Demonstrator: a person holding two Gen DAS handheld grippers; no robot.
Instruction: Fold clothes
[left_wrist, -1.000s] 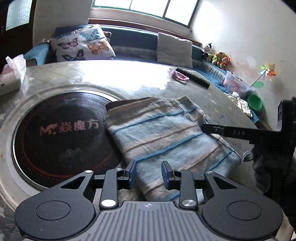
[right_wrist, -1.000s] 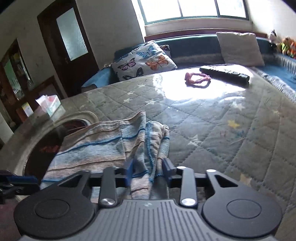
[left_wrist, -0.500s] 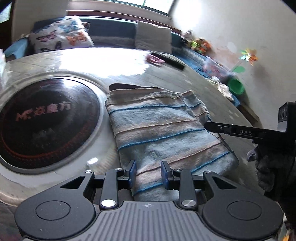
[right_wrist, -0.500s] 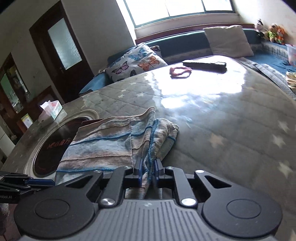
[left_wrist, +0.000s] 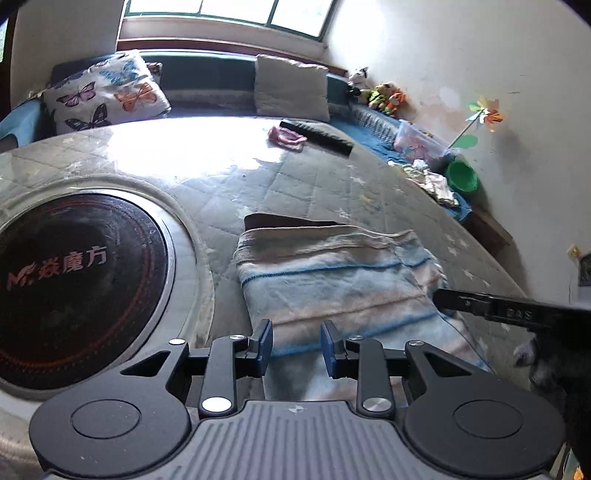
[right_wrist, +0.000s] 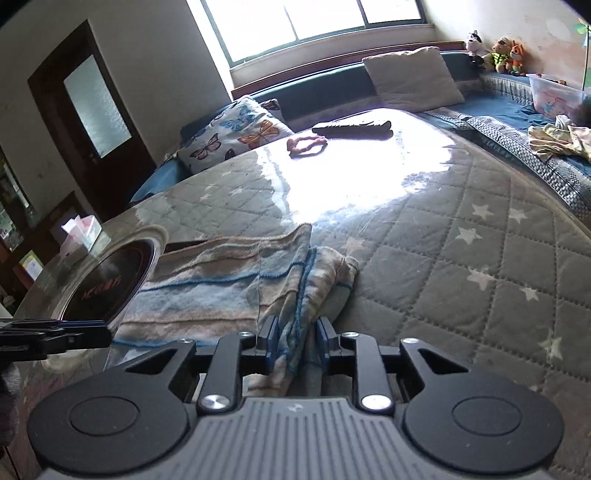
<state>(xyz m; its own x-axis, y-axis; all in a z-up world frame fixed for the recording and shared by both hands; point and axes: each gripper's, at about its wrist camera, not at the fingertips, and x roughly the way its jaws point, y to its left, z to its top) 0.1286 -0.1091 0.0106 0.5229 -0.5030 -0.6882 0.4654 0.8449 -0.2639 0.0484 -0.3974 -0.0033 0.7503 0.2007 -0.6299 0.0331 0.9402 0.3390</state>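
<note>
A folded striped towel (left_wrist: 332, 280), blue and beige, lies on the quilted star-patterned table cover (left_wrist: 295, 184), just right of a round black hotplate (left_wrist: 74, 288) set into the table; in the right wrist view the towel (right_wrist: 221, 288) shows stacked layers with a bunched fold along its right edge; the left gripper (left_wrist: 296, 347) hovers at the towel's near edge with its blue-padded fingers (left_wrist: 264, 343) spread apart and nothing between them; the right gripper (right_wrist: 295, 341) sits at the towel's near right corner, its jaws parted a moderate way with the bunched fold of cloth standing between them, though I cannot tell whether the pads press on it; far across the table a pink hair tie (right_wrist: 306, 146) lies just beside a dark remote control (right_wrist: 352, 129); a butterfly cushion (left_wrist: 107, 96) and a grey cushion (left_wrist: 291, 88) rest on the far bench; a tissue box (right_wrist: 81, 230) stands at the far left.
</note>
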